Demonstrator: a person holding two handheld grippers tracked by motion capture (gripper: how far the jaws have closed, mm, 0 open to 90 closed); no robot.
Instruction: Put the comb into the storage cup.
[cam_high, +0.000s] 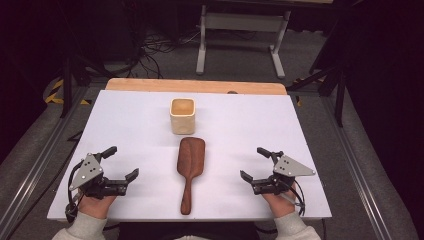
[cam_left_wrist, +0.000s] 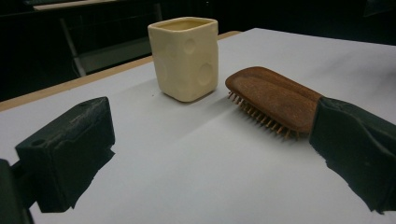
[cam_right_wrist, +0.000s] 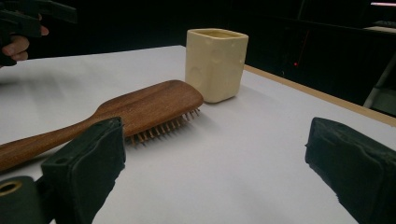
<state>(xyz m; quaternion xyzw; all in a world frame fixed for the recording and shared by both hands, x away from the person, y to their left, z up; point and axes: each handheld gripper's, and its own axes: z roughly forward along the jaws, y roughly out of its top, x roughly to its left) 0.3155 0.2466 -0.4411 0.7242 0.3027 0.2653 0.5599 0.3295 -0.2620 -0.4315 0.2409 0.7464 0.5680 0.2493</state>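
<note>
Both jaws apart and empty, the left hand-held gripper (cam_high: 122, 162) and right hand-held gripper (cam_high: 255, 163) flank, at nine and three o'clock, the brown wooden bristle-down hairbrush (cam_high: 190, 167) lying on the white counter (cam_high: 130, 125), a cream square ceramic cup (cam_high: 182, 115) at its twelve

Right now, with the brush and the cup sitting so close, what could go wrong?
The hairbrush lies bristles down, so its smooth rounded back may slip from a grip. Its head nearly meets the cup, so lifting it carelessly could tip the cup. Both grippers, left and right, are open and hold nothing.

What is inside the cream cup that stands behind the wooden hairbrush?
From the high view the cream cup looks empty: only its smooth inner walls and bottom show. The near wall hides a small part of the inside. The wooden hairbrush lies bristles down before it.
</note>
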